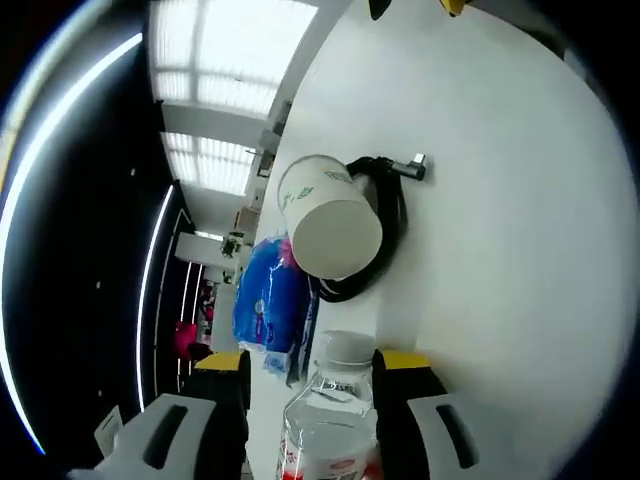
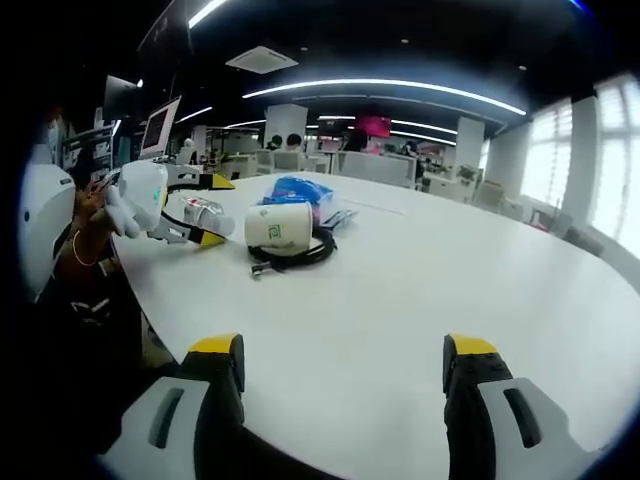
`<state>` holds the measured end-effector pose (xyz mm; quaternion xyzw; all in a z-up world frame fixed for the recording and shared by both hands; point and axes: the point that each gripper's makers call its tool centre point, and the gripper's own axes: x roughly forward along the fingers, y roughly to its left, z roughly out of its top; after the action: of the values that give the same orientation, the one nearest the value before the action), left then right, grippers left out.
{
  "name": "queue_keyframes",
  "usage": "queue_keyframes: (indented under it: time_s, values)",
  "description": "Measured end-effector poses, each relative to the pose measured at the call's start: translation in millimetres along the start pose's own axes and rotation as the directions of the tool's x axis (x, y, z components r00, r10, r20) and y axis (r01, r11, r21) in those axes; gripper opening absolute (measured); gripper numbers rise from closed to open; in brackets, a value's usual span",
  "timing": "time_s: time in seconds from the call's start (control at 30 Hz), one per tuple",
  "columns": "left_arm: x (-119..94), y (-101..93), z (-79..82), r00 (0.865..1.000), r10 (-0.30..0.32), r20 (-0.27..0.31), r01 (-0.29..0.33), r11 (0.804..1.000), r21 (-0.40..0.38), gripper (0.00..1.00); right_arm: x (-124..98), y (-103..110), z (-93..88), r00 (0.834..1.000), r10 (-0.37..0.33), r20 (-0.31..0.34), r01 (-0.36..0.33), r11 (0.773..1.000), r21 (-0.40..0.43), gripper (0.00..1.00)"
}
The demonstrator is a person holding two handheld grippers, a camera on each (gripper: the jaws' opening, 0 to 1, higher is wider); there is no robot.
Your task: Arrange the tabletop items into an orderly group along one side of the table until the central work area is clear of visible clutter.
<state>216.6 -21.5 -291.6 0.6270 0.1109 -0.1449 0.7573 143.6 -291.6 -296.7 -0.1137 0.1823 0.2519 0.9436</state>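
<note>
The left gripper [image 1: 312,400] pinches a water bottle [image 1: 330,420] between its jaws beside the paper cup [image 1: 330,215], black cable [image 1: 385,235] and blue pack [image 1: 270,300] on the white surface [image 1: 500,250], while the right gripper [image 2: 340,360] hangs wide open.

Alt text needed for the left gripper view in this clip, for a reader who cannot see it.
The left gripper has a clear plastic water bottle between its jaws on a white table. Beyond the bottle lie a white paper cup on its side against a coiled black cable, and a blue packet.
</note>
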Motion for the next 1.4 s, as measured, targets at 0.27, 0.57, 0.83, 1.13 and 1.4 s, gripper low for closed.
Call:
queue_keyframes:
  time_s: [0.27, 0.57, 0.83, 1.13, 1.4]
  values:
    - [1, -2.4, -1.3, 1.0, -0.019, -0.012, 0.02, 1.0, 0.019, 0.35, -2, -2, -1.2, 1.0, -0.008, 0.004, 0.008, 1.0, 0.005, 0.78]
    - [-1, 0.0, -3.4, 0.999, -0.012, -0.03, 0.014, 0.997, 0.07, 0.3, -3, -2, -2.6, 1.0, -0.014, 0.002, 0.014, 1.0, 0.003, 0.78]
    - [2, -15.5, 0.6, 0.999, -0.009, -0.045, 0.013, 0.996, 0.084, 0.23, -3, -1, -4.6, 1.0, -0.014, -0.002, 0.014, 1.0, 0.002, 0.77]
    - [4, -17.4, 1.6, 0.999, 0.031, -0.027, -0.028, 0.995, 0.095, 0.22, -2, -1, -4.3, 1.0, -0.016, -0.001, 0.016, 1.0, 0.0, 0.76]
    - [4, -17.6, 0.8, 0.998, 0.064, -0.016, -0.061, 0.991, 0.121, 0.21, 0, 1, 0.6, 1.0, -0.007, 0.007, 0.007, 1.0, -0.005, 0.76]
